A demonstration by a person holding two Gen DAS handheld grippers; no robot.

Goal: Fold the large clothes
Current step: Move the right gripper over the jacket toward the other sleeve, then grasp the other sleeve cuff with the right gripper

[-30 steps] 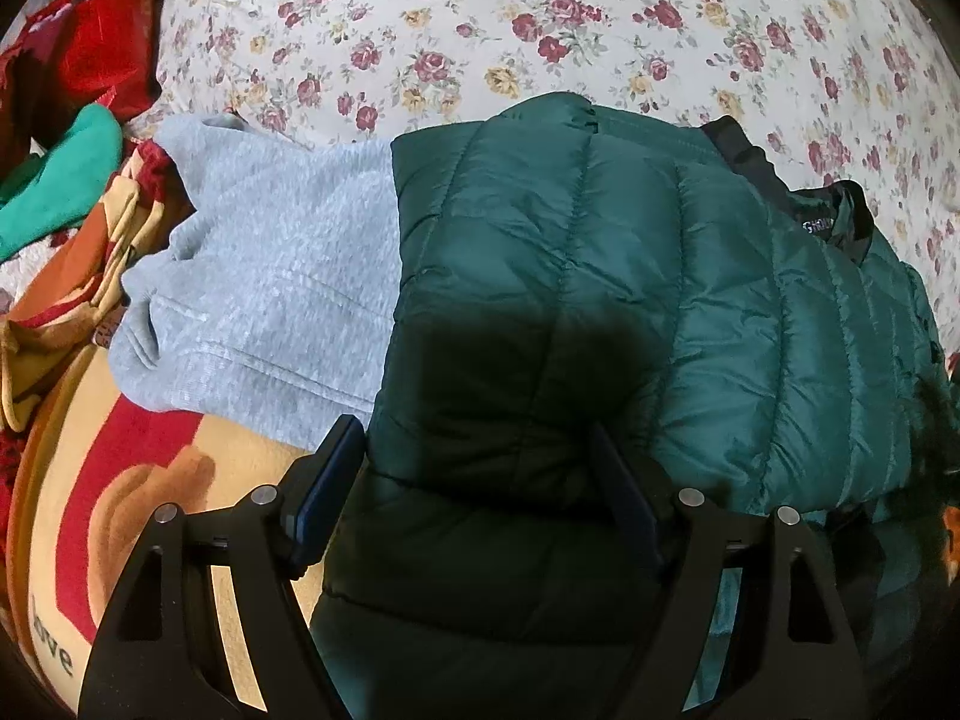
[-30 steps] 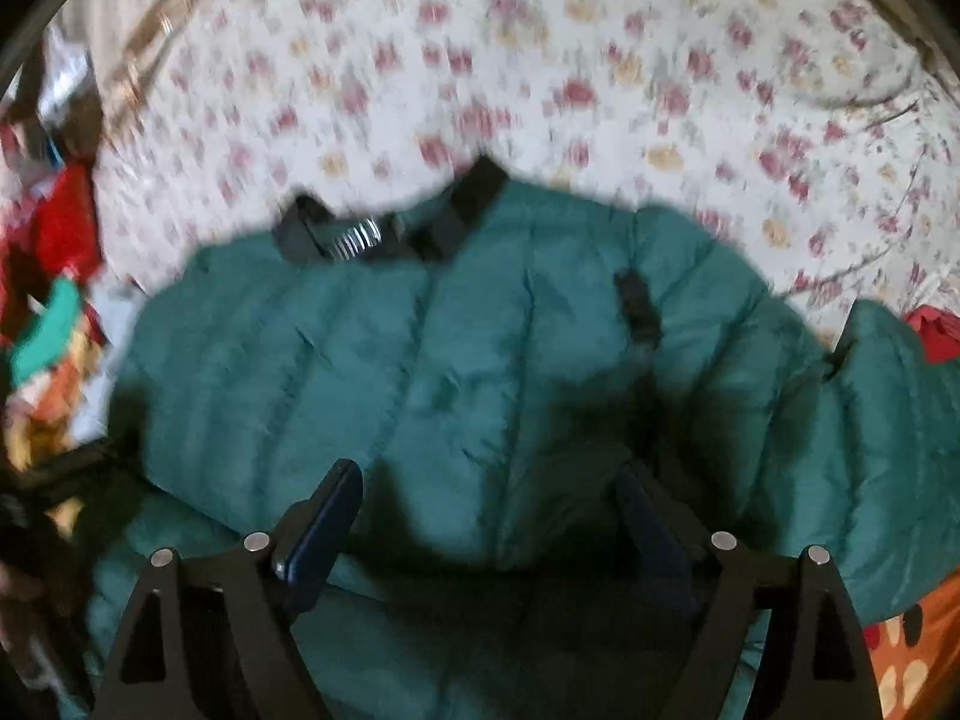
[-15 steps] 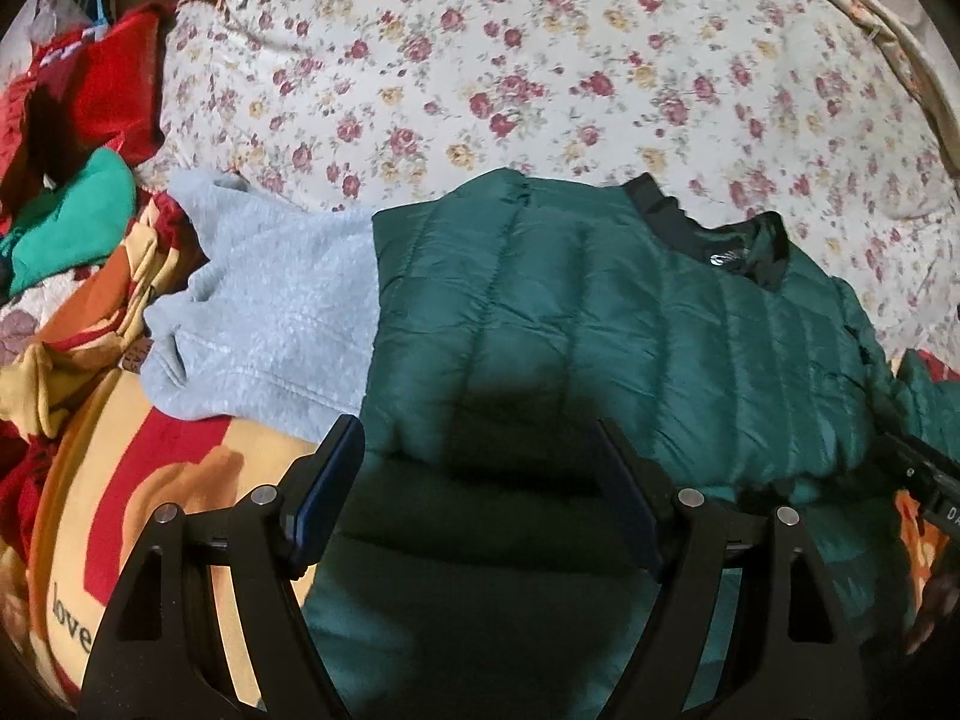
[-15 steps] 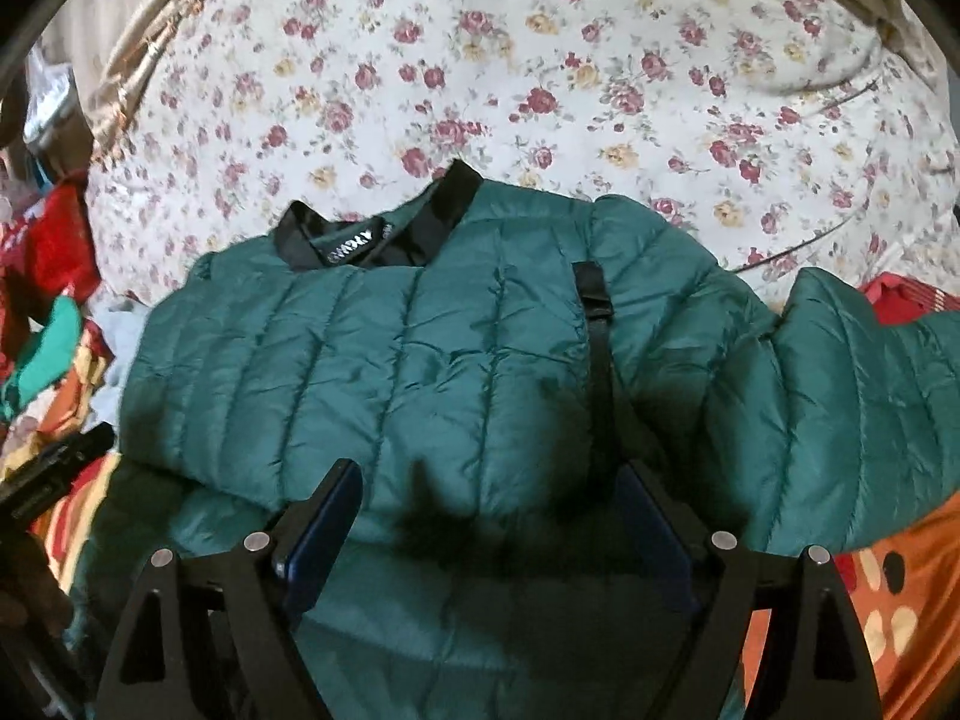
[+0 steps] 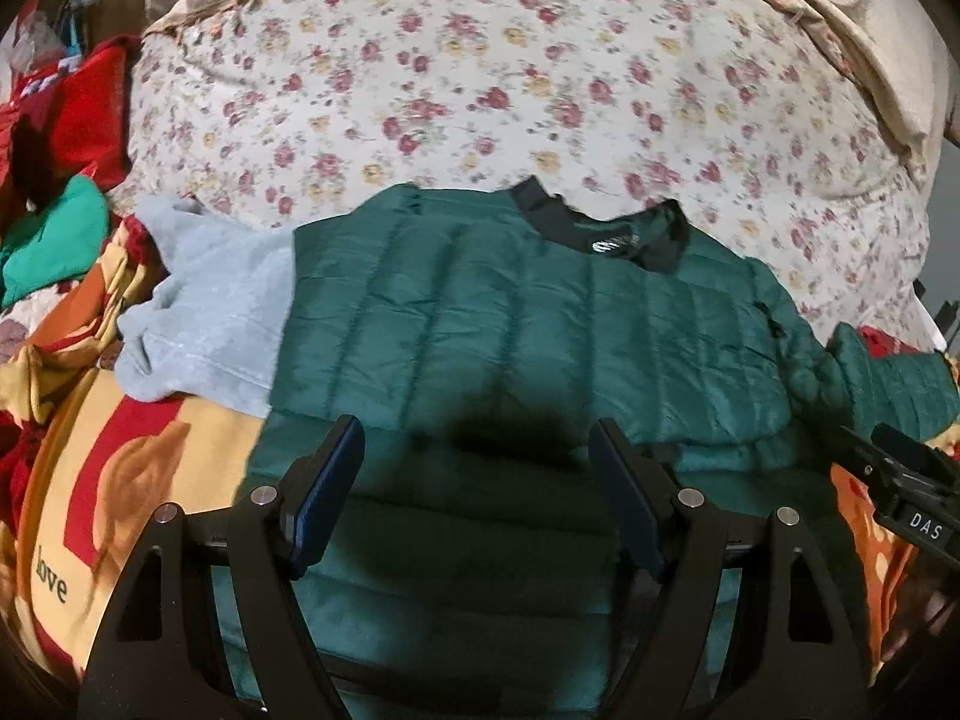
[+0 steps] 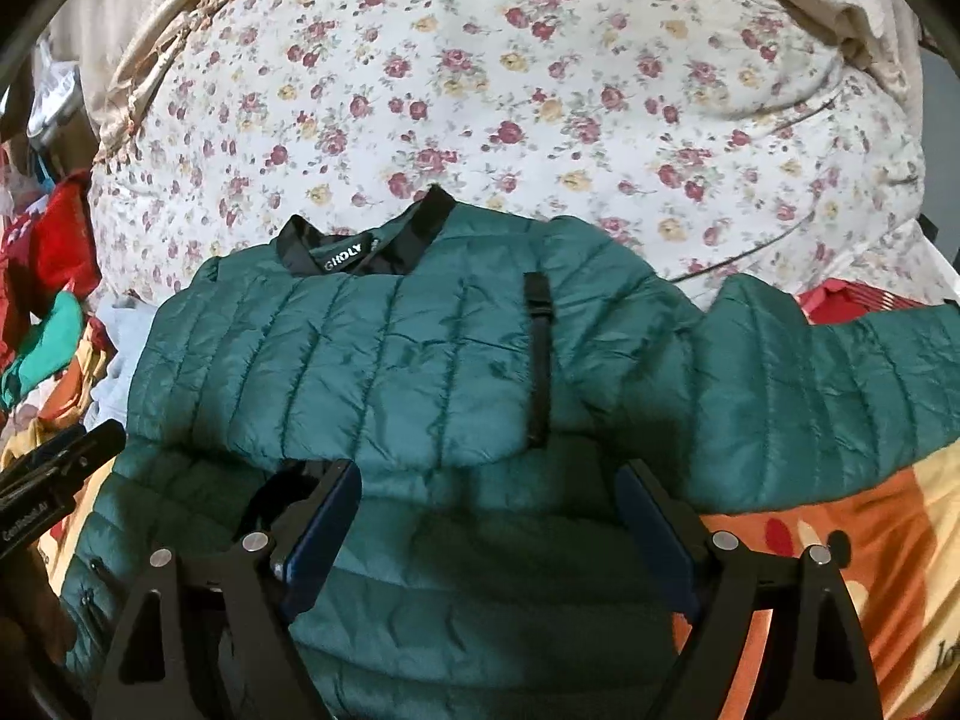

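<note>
Quilted green jacket (image 5: 516,312) fills the middle of both frames, a puffy, glossy garment with stitched channels, a black collar (image 6: 366,246) carrying a white label, and a black strap (image 6: 537,360) down its chest. It lies on the bed, its upper part folded over the lower part, with one sleeve (image 6: 840,384) stretching toward the right edge of the right wrist view. A grey sweatshirt (image 5: 204,324) lies just beside it at the centre left of the left wrist view, seemingly tucked partly beneath it. A floral quilt (image 5: 480,78) covers the upper half of both frames, and an orange patterned blanket (image 5: 90,492) shows at lower left.

The left hand-held gripper (image 5: 477,498) sits at the bottom centre, fingers spread apart and holding nothing, the jacket's lower panel between and beyond them. The right hand-held gripper (image 6: 489,534) is likewise spread wide and unloaded over the jacket's lower part.
</note>
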